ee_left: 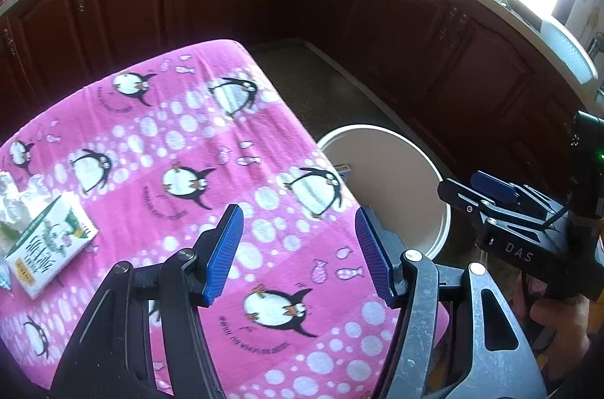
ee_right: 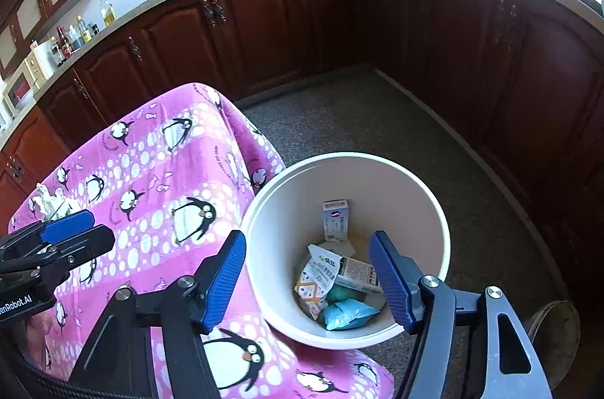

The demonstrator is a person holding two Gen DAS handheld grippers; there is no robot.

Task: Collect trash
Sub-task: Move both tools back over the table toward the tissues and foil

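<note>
While both tools hang above the scene, neither grips anything:
Left gripper (ee_left: 298,248): blue-padded jaws spread wide over the pink penguin-print cloth (ee_left: 188,142).
Right gripper (ee_right: 307,276): jaws apart, empty, above the round cream plastic bin (ee_right: 415,195).
Bin contents: white box (ee_right: 335,219), crumpled wrappers, blue packet (ee_right: 349,314).
Trash left: white-and-green carton (ee_left: 51,244) and crumpled tissue (ee_left: 13,202), left edge of the left view.

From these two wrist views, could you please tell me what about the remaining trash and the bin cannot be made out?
- Crumpled tissues: cut off by the left wrist view's left edge; partly hidden behind the left gripper in the right wrist view.
- Carton: print too blurred to read.
- Bin: contents mostly hidden by the pink cloth in the left wrist view.
- Bin's bottom layer: buried under wrappers.
</note>
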